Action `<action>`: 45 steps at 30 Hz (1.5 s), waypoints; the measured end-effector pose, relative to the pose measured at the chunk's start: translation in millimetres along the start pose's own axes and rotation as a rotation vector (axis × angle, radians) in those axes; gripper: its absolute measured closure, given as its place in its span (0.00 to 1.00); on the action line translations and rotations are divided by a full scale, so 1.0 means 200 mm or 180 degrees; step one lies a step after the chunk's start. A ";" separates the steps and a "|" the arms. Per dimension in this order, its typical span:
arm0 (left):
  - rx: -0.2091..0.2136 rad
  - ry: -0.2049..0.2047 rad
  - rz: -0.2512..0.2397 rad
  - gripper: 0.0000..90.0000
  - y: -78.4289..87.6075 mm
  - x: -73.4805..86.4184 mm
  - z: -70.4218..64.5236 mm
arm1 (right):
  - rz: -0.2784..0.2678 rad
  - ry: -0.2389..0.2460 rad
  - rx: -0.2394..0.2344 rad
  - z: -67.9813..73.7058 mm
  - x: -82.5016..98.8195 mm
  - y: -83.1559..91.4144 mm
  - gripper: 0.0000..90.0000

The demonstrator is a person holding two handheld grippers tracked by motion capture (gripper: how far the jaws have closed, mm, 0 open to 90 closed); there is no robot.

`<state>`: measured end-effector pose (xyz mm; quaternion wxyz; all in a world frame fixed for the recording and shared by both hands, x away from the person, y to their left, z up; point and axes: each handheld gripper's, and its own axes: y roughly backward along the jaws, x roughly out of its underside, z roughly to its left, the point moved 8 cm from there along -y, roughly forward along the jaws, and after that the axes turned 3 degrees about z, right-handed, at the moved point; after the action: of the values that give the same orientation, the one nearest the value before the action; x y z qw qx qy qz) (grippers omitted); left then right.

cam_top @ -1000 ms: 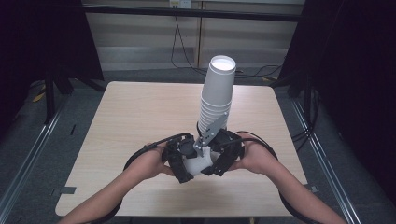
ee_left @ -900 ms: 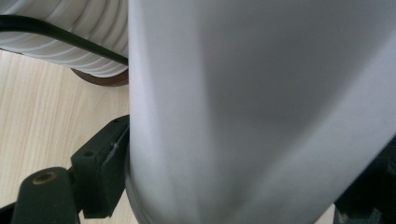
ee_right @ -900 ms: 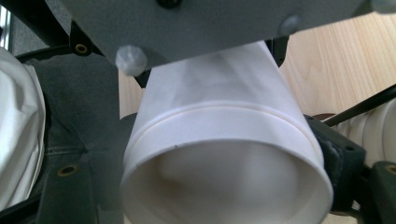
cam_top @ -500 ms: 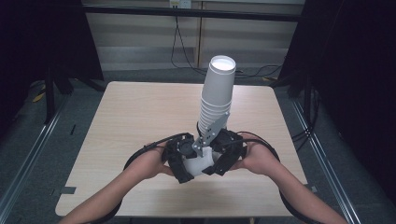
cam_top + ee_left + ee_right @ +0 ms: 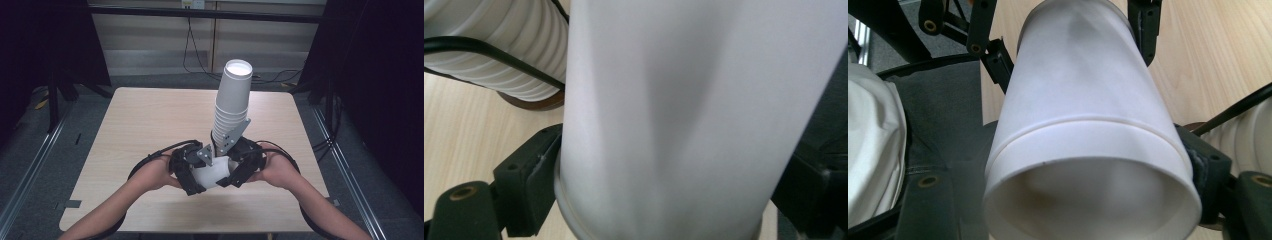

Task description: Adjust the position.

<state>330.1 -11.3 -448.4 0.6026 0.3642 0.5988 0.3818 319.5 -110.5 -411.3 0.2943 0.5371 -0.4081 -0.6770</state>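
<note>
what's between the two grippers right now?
A single white paper cup on its side, between left gripper and right gripper in the high view. Right's jaws clamp its rim end in the right gripper view; left's have just been opening around it.

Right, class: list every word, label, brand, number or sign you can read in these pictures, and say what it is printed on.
None can be read.
The white cup between the grippers is plain.
The stack of cups bears no print.
The wooden table carries no label.
</note>
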 end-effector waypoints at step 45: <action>0.0236 0.0199 -0.0747 0.00 0.04 0.02 0.03 | -0.0434 -0.0083 -0.0132 -0.01 0.03 0.04 0.28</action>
<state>336.3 -5.0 -443.1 0.6102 0.3015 0.6695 0.2975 319.5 -119.9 -406.3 0.2532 0.5486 -0.3603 -0.7107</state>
